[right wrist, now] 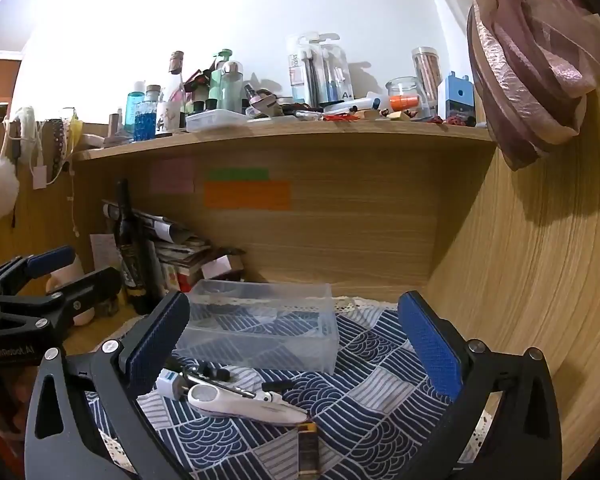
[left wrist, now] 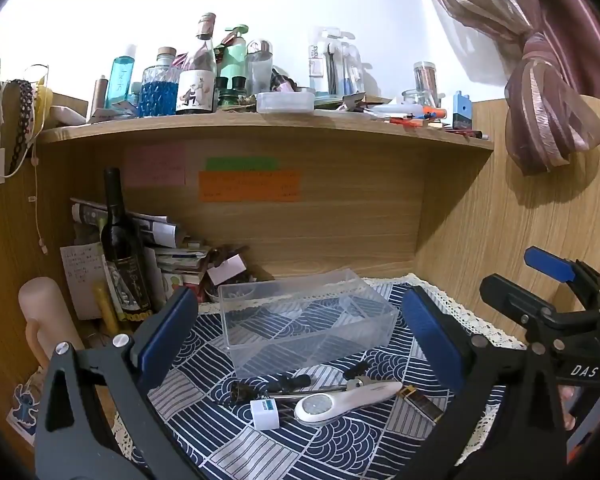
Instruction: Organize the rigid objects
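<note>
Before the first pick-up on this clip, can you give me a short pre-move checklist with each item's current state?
1. Left gripper open, holding nothing: ok.
2. Right gripper open, holding nothing: ok.
3. Clear plastic box upright on the patterned cloth, top open: ok.
4. Box holds nothing yet: cannot tell; transparent walls show mostly the cloth pattern.
5. Items lie separated for a clean grasp: not ok; the white handheld device, white adapter and dark small parts crowd together.
6. Small dark rectangular item lies apart: ok.
</note>
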`<action>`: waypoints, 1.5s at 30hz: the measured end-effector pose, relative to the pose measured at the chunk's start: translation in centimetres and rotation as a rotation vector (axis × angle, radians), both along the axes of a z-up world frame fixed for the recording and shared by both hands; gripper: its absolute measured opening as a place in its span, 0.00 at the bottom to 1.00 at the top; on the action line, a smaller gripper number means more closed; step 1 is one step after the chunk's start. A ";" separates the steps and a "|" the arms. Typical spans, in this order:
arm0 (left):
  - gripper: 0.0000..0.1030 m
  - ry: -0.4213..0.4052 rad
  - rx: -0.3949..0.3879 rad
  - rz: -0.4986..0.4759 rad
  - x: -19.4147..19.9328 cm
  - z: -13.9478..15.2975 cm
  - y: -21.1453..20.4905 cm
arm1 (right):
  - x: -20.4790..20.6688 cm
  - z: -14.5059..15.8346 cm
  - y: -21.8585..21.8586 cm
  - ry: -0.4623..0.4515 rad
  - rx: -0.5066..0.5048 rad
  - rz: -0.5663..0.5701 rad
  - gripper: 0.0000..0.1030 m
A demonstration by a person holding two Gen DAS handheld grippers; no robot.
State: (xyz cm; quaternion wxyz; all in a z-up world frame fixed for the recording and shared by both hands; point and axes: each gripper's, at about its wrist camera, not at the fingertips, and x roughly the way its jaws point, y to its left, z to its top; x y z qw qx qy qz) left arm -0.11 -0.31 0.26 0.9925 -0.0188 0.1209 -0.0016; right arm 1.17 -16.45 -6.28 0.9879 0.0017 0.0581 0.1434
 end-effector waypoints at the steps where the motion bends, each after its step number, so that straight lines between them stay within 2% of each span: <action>1: 1.00 0.000 0.001 0.000 0.0 0.0 0.0 | 0.0 0.1 0.0 0.000 0.002 0.000 1.00; 45: 1.00 0.001 -0.008 -0.001 -0.4 0.1 0.2 | -0.6 0.0 0.5 -0.006 0.017 0.014 1.00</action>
